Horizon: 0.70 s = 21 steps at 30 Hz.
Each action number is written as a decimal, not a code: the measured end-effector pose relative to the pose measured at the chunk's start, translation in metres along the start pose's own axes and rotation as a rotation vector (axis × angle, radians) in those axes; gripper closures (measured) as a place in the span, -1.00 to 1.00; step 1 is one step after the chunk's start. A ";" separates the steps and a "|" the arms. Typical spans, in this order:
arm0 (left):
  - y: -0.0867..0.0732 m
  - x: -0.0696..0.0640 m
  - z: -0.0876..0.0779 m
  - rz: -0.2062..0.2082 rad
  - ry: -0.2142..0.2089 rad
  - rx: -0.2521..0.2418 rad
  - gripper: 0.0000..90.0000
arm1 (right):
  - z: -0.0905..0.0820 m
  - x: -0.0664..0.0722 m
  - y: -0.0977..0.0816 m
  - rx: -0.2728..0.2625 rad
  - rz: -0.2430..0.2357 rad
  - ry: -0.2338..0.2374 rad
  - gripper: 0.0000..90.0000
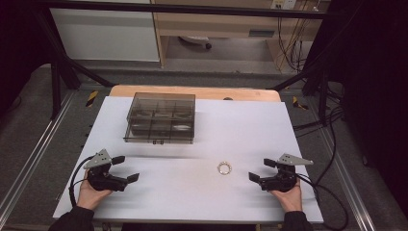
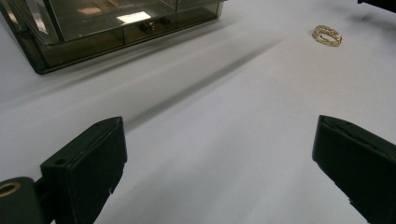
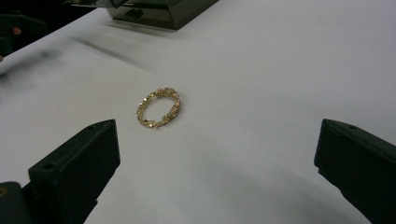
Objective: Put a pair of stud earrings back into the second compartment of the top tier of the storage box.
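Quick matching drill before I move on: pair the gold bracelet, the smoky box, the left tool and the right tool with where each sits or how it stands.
Things:
1. gold bracelet
2. smoky box
3. left tool
4. right tool

Places or states:
A. lid shut, at the far side of the white table
B. open, nearer the bracelet
C. lying flat on the table, apart from both tools
D. open, below the box in the high view

Pairs: 1-C, 2-A, 3-D, 4-B
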<state>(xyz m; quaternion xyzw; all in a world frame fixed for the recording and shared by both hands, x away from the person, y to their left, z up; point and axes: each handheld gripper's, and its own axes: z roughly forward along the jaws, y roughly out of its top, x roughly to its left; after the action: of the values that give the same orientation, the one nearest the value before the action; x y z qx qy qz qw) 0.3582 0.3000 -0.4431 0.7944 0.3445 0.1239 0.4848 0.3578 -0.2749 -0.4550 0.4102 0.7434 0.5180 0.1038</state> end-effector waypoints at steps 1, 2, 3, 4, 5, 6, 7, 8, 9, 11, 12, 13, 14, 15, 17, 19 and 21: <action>0.000 0.000 0.000 0.000 0.000 -0.001 -0.94 | 0.000 0.000 0.000 0.001 0.001 0.000 -0.98; 0.000 0.000 -0.001 0.000 -0.001 -0.002 -0.94 | 0.000 0.000 0.000 0.001 0.001 0.000 -0.98; 0.000 0.000 -0.001 0.000 -0.001 -0.002 -0.94 | 0.000 0.000 0.000 0.001 0.001 0.000 -0.98; 0.000 0.000 -0.001 0.001 -0.001 -0.003 -0.94 | 0.000 0.000 0.000 0.001 0.001 0.000 -0.98; 0.000 0.000 -0.001 0.001 -0.001 -0.003 -0.94 | 0.000 0.000 0.000 0.001 0.003 -0.002 -0.98; 0.000 0.000 -0.001 -0.001 0.001 -0.002 -0.94 | 0.000 0.000 0.000 0.000 0.003 -0.001 -0.98; -0.001 0.001 -0.001 -0.001 0.001 -0.003 -0.94 | 0.000 0.000 0.001 -0.002 0.004 -0.001 -0.98; -0.001 0.001 -0.001 -0.003 0.000 -0.003 -0.94 | 0.000 0.000 0.001 -0.002 0.006 0.000 -0.98; -0.001 0.001 -0.001 -0.003 0.000 -0.003 -0.94 | 0.000 0.000 0.001 -0.002 0.007 -0.001 -0.98; -0.001 0.001 -0.001 -0.004 0.000 -0.004 -0.94 | -0.001 0.000 0.002 0.000 0.009 -0.004 -0.98; -0.001 0.001 -0.001 -0.003 -0.001 -0.003 -0.94 | -0.001 0.000 0.003 -0.004 0.009 -0.006 -0.97; -0.001 0.001 0.000 -0.003 0.000 -0.002 -0.94 | -0.001 0.001 0.003 -0.005 0.013 -0.008 -0.97; -0.001 0.001 0.000 -0.002 0.001 -0.001 -0.94 | -0.001 0.001 0.004 -0.004 0.013 -0.011 -0.97; -0.001 0.001 0.000 -0.004 0.000 -0.002 -0.94 | -0.001 0.002 0.005 -0.005 0.013 -0.012 -0.97; -0.001 0.001 0.000 -0.005 0.000 -0.003 -0.94 | 0.000 0.003 0.007 -0.001 0.012 -0.012 -0.96; -0.001 0.001 0.000 -0.005 0.002 0.000 -0.94 | 0.002 0.005 0.008 0.009 0.009 -0.016 -0.96; -0.001 0.001 0.000 -0.004 0.003 0.000 -0.94 | 0.003 0.005 0.008 0.010 0.002 -0.020 -0.96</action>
<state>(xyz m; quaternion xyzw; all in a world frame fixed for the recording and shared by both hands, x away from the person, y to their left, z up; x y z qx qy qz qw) 0.3590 0.3009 -0.4439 0.7935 0.3468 0.1238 0.4844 0.3606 -0.2684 -0.4478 0.4165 0.7447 0.5101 0.1085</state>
